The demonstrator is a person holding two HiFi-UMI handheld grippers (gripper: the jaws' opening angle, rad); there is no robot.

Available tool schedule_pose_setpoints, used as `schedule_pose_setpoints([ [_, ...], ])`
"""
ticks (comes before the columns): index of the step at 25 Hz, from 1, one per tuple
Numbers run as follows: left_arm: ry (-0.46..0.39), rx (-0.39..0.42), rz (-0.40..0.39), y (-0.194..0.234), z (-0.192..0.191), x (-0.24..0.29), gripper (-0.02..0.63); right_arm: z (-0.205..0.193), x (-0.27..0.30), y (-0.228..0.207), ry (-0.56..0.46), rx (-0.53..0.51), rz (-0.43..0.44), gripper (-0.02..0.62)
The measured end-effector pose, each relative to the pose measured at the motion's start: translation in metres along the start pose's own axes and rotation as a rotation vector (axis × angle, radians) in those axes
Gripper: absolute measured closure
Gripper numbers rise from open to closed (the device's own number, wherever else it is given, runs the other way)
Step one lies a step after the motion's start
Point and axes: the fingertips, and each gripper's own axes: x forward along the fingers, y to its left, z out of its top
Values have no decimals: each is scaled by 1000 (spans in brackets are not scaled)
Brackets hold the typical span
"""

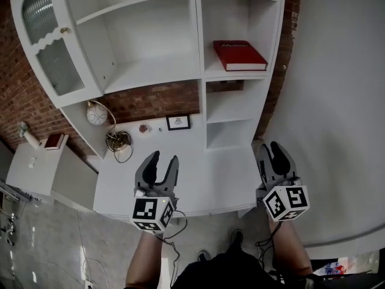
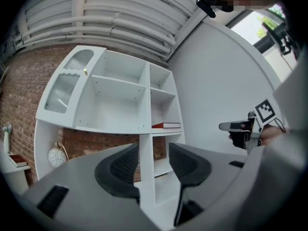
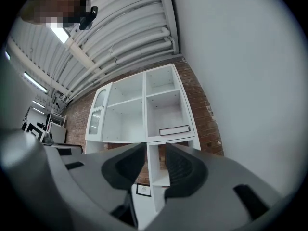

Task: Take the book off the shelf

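At the left, the left gripper (image 1: 163,161) is held low over the white desk (image 1: 204,182), its jaws moderately apart with nothing between them. Further right, the red book (image 1: 239,55) is seen lying flat in an upper compartment of the shelf unit (image 1: 199,41) (the right-hand column), well apart from both grippers. At the far right, the right gripper (image 1: 271,149) is seen with only a narrow gap, also empty. The approach is judged hardly begun. A reach up to the book is called for next, with jaws set around its edge.
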Motion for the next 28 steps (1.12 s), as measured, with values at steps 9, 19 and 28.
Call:
schedule_pose_setpoints([
  [9, -8, 205, 3, -46, 30, 95, 411, 1, 49, -85, -12, 41, 23, 479],
  [19, 57, 782, 112, -85, 68, 217, 411, -10, 76, -184, -7, 97, 15, 489],
  [28, 192, 1302, 67, -109, 68, 298, 411, -21, 82, -228, -11, 147, -38, 495],
])
